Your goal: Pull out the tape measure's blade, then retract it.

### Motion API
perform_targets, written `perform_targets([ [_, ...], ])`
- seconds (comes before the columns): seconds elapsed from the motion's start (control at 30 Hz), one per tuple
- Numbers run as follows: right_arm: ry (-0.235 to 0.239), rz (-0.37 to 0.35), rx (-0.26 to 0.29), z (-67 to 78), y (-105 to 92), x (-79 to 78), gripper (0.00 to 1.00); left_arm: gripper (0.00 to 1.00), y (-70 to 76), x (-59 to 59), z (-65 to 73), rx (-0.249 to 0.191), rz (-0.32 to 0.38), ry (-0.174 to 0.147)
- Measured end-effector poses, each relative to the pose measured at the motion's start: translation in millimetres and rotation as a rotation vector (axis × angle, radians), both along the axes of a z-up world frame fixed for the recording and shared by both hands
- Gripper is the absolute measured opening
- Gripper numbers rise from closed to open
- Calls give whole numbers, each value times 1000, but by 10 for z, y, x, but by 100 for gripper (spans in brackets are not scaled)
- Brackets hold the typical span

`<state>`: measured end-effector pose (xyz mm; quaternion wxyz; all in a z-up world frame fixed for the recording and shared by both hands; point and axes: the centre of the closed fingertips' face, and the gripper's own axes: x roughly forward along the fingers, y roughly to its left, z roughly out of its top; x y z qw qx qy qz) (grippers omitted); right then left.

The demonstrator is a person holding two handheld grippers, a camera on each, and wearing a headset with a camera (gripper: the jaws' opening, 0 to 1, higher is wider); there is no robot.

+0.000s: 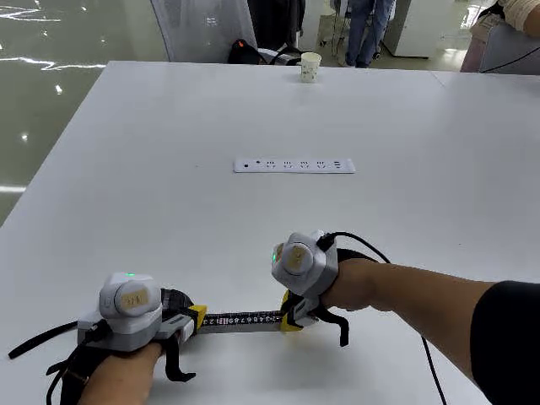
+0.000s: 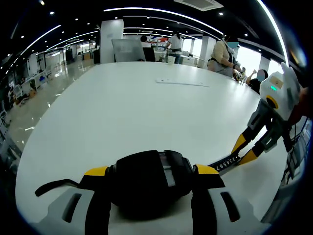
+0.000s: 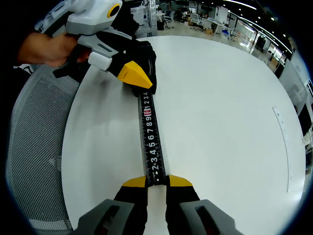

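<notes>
Tape measure stretched between the two grippers, seen from the head and along each pair of jaws.

My left gripper (image 2: 151,172) is clamped on the black case (image 2: 146,191), with one yellow-tipped jaw against each side of it. The case sits low over the near part of the white table (image 1: 169,169), to my left. I cannot tell whether it rests on the surface.

The blade (image 3: 149,132) is partly drawn out and runs straight from the case to my right gripper (image 3: 156,182). That gripper's jaws are pinched together on the blade's free end. The printed face of the blade is up. In the right gripper view the figures count upward from the jaws toward the case, and one of them is red. The blade lies close along the tabletop; contact with it cannot be judged.

In the head view the two grippers face each other, left and right, with the short exposed length of blade between them.

A white power strip (image 1: 294,165) lies flat at mid-table, well beyond the grippers. A paper cup (image 1: 310,67) stands upright near the far edge.
</notes>
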<state>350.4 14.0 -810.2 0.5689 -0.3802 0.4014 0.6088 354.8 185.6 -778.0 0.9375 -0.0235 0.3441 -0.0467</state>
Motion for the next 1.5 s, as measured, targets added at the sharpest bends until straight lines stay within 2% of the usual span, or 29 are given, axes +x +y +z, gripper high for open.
perform_targets([
  [1.03,6,-2,0,3,111,-23,10,62,-13,-2,2,-1,-4,3],
  [1.23,-5,17,-1,-1,137,-33,10,62,-12,-2,1,-5,-6,6],
  [1.5,-5,9,15,4,174,-32,10,62,-17,-5,-1,-10,-9,7],
])
